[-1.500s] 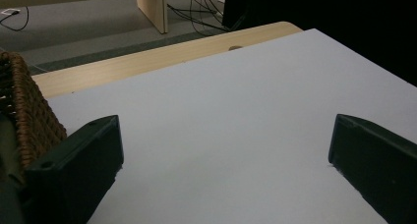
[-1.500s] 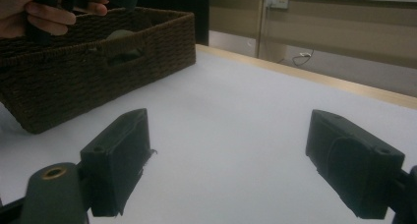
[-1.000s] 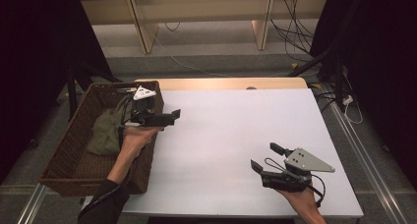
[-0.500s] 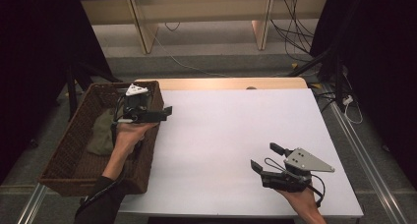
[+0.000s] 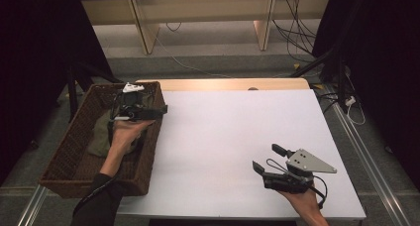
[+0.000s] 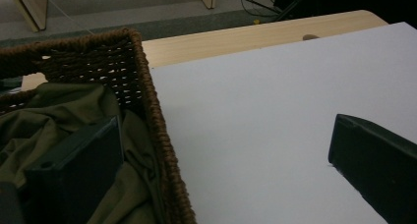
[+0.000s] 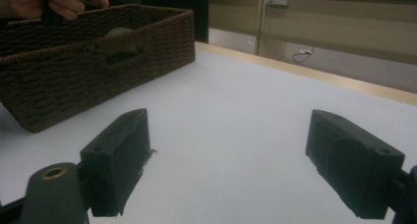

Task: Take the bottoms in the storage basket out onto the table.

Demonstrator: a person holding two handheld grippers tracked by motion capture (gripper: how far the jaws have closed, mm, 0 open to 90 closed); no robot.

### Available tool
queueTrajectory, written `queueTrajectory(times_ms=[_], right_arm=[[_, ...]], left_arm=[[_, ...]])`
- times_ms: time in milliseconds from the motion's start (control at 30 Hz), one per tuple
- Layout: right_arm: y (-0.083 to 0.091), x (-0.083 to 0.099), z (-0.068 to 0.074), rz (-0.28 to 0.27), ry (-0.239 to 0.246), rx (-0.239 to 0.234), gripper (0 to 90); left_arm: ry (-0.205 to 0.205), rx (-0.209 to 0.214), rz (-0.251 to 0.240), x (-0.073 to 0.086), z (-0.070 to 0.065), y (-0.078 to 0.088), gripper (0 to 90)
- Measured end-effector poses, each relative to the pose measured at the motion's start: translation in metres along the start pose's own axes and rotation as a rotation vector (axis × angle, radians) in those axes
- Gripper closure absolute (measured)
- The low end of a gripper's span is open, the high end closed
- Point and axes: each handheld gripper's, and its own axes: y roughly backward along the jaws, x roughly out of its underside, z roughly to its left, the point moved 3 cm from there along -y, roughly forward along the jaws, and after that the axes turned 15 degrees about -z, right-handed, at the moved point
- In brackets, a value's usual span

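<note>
You have a crumpled olive-green cloth garment (image 5: pixel 101 134) lying bunched in soft folds inside the brown woven wicker basket (image 5: pixel 74 174), which sits at the left edge of the table. The garment fills much of the basket's floor.

I see the counter (image 5: pixel 233 137) topped with a plain white sheet, a bare wooden strip along its far edge. A brown wicker basket (image 5: pixel 69 161) sits at its left edge.

The basket (image 5: pixel 74 151) sits at the table's (image 5: pixel 223 137) left edge, cloth (image 5: pixel 101 137) inside; the right gripper (image 5: pixel 270 159) rests near the front right.
</note>
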Motion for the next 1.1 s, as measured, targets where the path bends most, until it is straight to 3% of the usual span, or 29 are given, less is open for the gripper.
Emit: queueTrajectory(times_ms=[300,733,1100], right_arm=[[-0.001,0.000,0.001,0.003,0.000,-0.005,18.0],[-0.001,0.001,0.001,0.003,-0.001,-0.007,18.0],[-0.002,0.001,0.001,0.007,-0.002,-0.006,18.0]], left_arm=[[-0.010,-0.053,0.045,-0.004,0.019,-0.007,0.1],[0.018,-0.118,0.097,-0.004,0.047,-0.009,0.1],[0.041,-0.201,0.210,0.009,0.075,-0.018,0.1]])
